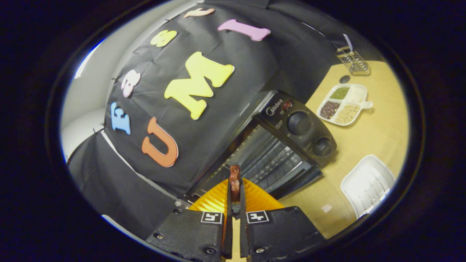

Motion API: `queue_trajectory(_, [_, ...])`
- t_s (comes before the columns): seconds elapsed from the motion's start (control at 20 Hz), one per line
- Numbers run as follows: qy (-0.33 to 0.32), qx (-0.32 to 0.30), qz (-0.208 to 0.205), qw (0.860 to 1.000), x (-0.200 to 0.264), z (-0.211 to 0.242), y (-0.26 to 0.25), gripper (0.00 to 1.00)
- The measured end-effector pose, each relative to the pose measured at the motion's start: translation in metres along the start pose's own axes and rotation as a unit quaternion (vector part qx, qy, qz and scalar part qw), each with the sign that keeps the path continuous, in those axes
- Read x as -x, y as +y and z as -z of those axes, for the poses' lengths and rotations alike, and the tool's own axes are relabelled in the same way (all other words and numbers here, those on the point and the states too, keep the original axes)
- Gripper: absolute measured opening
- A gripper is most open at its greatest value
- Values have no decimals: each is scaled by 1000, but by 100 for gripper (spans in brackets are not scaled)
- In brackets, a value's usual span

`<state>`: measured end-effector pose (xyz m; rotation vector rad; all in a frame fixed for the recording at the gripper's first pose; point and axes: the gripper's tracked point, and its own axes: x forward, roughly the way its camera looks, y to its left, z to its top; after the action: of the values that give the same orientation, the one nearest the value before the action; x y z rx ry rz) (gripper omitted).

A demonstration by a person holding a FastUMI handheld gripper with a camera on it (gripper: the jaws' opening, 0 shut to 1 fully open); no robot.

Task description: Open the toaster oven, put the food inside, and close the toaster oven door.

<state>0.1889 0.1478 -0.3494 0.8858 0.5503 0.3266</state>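
Gripper view: the gripper (pixel 235 196) has its fingers nearly together, both pressing on a small reddish-brown piece of food (pixel 235 182) – looks like a slice of bacon or sausage, can't tell which. It's held edge-on at the fingertips, above an orange ridged plate (pixel 255 198) that sits just in front of the toaster oven (pixel 287 145). Oven door (pixel 233 165) looks already dropped open; wire rack (pixel 271 160) visible inside, just beyond the food.

Handling, as a guess: the piece is light, thin, prob. soft and a bit greasy – could slip or bend if the grip slackens. The narrow pinch at mid-piece seems right; squeezing harder risks tearing it.

On the wooden table (pixel 378 131), well apart: a divided dish of beans and grains (pixel 344 103), a white ribbed tray (pixel 367 183), a wire basket (pixel 353 62).
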Motion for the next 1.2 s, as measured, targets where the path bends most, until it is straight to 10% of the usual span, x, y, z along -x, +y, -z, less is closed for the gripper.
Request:
queue_trajectory(0.65, [-2,-11,65,998,-80,3,-51,15])
queue_trajectory(1.2, [22,118,116,986,-31,1,-51,81])
